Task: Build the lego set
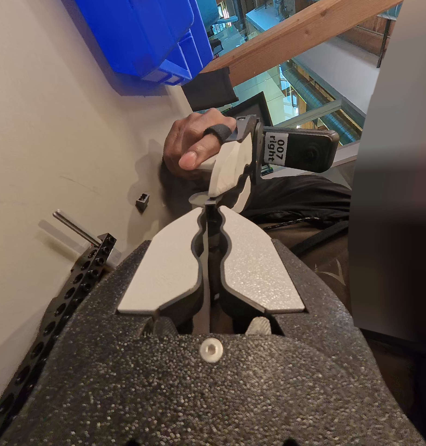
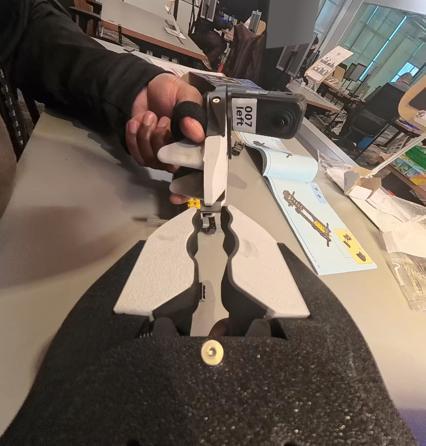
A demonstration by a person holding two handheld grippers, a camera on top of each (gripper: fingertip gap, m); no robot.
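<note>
Two grippers (image 1: 210, 207) (image 2: 210, 212), one brick assembly (image 2: 208, 223)

Lots you can't make out here. The black holed beam (image 1: 69, 306) runs off the left edge and under the left hand-held gripper (image 1: 210, 212)'s body. The blue bin (image 1: 139, 36) is cut by the top edge. In the right wrist view, the small grey-and-black brick piece (image 2: 208, 223) sits between the right hand-held gripper (image 2: 209, 217)'s fingertips, but whether the pads actually press it is hard to tell. The yellow brick (image 2: 193, 203) is mostly hidden, and the thin grey rod (image 2: 150, 220) is blurred. The plastic bags (image 2: 412, 260) are cut off right.
</note>
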